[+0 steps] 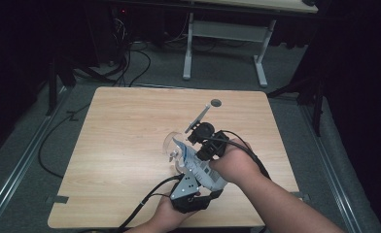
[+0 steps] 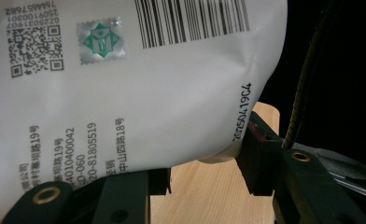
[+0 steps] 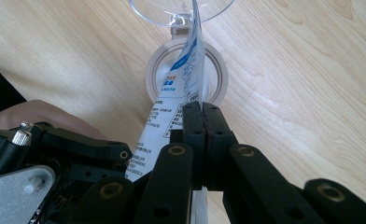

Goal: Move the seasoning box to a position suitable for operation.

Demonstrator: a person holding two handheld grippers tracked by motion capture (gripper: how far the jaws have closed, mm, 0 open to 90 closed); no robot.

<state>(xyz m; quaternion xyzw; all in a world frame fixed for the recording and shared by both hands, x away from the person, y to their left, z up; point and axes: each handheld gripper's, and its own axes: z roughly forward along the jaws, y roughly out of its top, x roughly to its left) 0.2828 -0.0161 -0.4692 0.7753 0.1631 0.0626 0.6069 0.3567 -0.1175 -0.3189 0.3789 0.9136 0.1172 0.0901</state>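
A square wooden table [image 1: 130, 136] with a pale, streaky grain and rounded corners stands on grey carpet [image 1: 28, 165]. Most of its top is bare. Toward the far edge, a little right of the middle, lies a small dark round disc [image 1: 216, 103], and just beside it a thin grey stick [image 1: 199, 117] runs slanting back toward the middle. Near the middle of the near half a clear glass [image 1: 171, 144] stands on the wood; the right gripper view shows its round foot [image 3: 216, 79] flat on the boards. Two small metal brackets [image 1: 57, 199] sit at the table's near corners.
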